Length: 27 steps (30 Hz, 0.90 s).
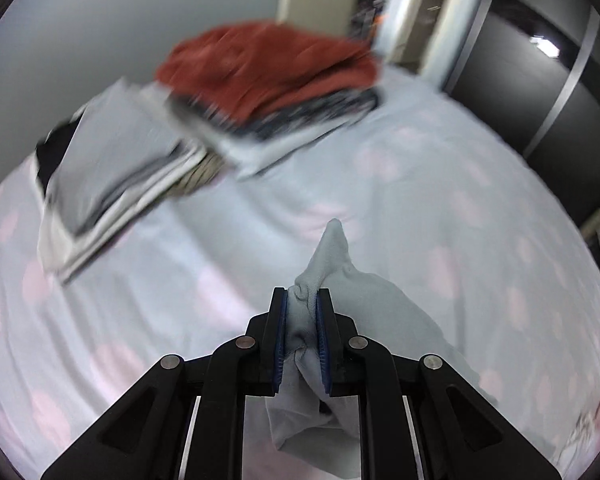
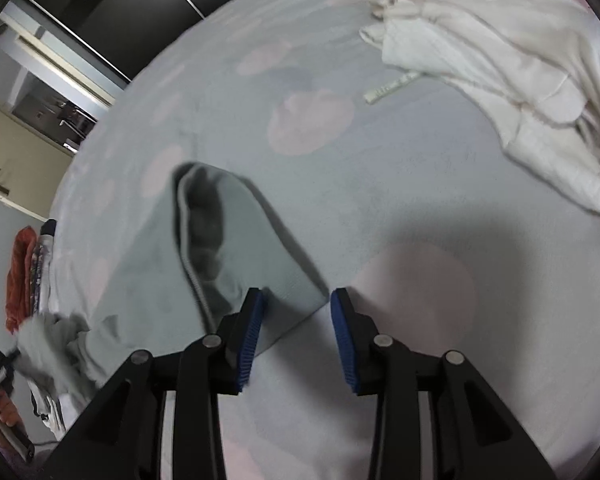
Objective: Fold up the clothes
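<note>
left gripper (image 1: pixel 302 300) clamps grey garment (image 2: pixel 236 248) | right gripper (image 2: pixel 298 300) agape — bedsheet (image 2: pixel 420 168) bare ahead

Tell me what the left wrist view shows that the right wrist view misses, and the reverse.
Only the left wrist view: the left claw shut on a bunched edge of the pale grey garment, and a grey folded pile.
Only the right wrist view: the right claw open over the garment's corner, and an unfolded white garment.
Both: the spotted bedsheet, the garment, the red folded item.
</note>
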Each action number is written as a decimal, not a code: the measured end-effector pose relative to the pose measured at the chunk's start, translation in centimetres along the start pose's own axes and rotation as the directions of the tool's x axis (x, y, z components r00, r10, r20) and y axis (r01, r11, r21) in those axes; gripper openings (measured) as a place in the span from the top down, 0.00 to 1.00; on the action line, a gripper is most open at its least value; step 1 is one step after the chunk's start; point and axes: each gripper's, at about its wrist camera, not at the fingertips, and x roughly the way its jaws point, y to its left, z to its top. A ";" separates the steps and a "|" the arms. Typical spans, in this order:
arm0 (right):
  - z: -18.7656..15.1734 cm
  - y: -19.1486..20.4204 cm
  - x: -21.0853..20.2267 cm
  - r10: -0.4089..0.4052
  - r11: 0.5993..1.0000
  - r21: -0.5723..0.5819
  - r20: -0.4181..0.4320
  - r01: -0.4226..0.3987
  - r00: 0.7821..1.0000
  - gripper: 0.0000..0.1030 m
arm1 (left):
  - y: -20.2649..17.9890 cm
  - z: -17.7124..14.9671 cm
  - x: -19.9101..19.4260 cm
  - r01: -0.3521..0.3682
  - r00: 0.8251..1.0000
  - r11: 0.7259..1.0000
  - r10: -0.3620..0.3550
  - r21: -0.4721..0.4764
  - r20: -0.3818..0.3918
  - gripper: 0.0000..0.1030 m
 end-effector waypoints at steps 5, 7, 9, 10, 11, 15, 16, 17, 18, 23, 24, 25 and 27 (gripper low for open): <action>0.1 1.1 0.3 -0.005 0.998 -0.061 0.027 0.007 1.000 0.85 | -1.7 -0.8 1.2 -0.038 0.999 0.999 0.038 0.025 -0.002 0.86; -0.1 1.7 -0.2 -0.002 0.997 -0.083 0.050 0.006 0.999 0.89 | -2.3 -0.9 0.8 -0.027 0.999 0.998 0.026 0.051 0.026 0.86; -0.2 2.0 -1.6 -0.034 0.994 -0.096 0.114 0.045 0.993 0.90 | -2.6 -0.7 0.2 0.006 0.999 0.998 -0.009 0.063 0.052 0.86; -0.3 1.9 -2.6 -0.059 0.994 -0.081 0.162 0.072 0.985 0.91 | -2.6 -0.5 -0.3 0.035 0.997 0.998 -0.039 0.061 0.064 0.86; -0.4 1.4 -3.5 -0.076 0.995 -0.055 0.197 0.089 0.977 0.91 | -2.5 -0.4 -0.7 0.064 0.995 0.996 -0.068 0.060 0.077 0.86; -0.7 -1.9 -8.4 -0.254 0.966 0.135 0.343 0.221 0.904 0.92 | -2.4 -0.4 -2.2 0.225 0.971 0.972 -0.229 0.064 0.074 0.86; -0.7 -3.5 -9.6 -0.316 0.944 0.213 0.356 0.253 0.880 0.92 | -2.6 -0.6 -2.3 0.266 0.961 0.961 -0.271 0.074 0.053 0.86; -0.8 -5.5 -10.7 -0.374 0.911 0.312 0.351 0.270 0.858 0.92 | -2.9 -0.8 -2.4 0.308 0.950 0.948 -0.311 0.083 0.031 0.86; -0.9 -7.1 -11.3 -0.403 0.886 0.377 0.337 0.270 0.851 0.92 | -3.1 -1.0 -2.5 0.349 0.936 0.933 -0.351 0.091 0.009 0.86; -1.9 -11.9 -11.7 -0.390 0.809 0.551 0.243 0.204 0.888 0.90 | -5.9 -2.3 -2.7 0.352 0.936 0.907 -0.345 0.232 -0.070 0.86; -2.1 -11.8 -11.7 -0.383 0.808 0.555 0.242 0.197 0.891 0.89 | -6.1 -2.5 -2.5 0.325 0.946 0.912 -0.316 0.250 -0.075 0.86; -2.2 -11.6 -11.9 -0.381 0.811 0.553 0.253 0.190 0.889 0.87 | -6.1 -2.6 -2.1 0.301 0.954 0.919 -0.286 0.254 -0.092 0.86; -2.2 -11.0 -12.4 -0.366 0.831 0.529 0.282 0.174 0.887 0.85 | -5.4 -2.7 -1.4 0.255 0.966 0.937 -0.236 0.239 -0.108 0.84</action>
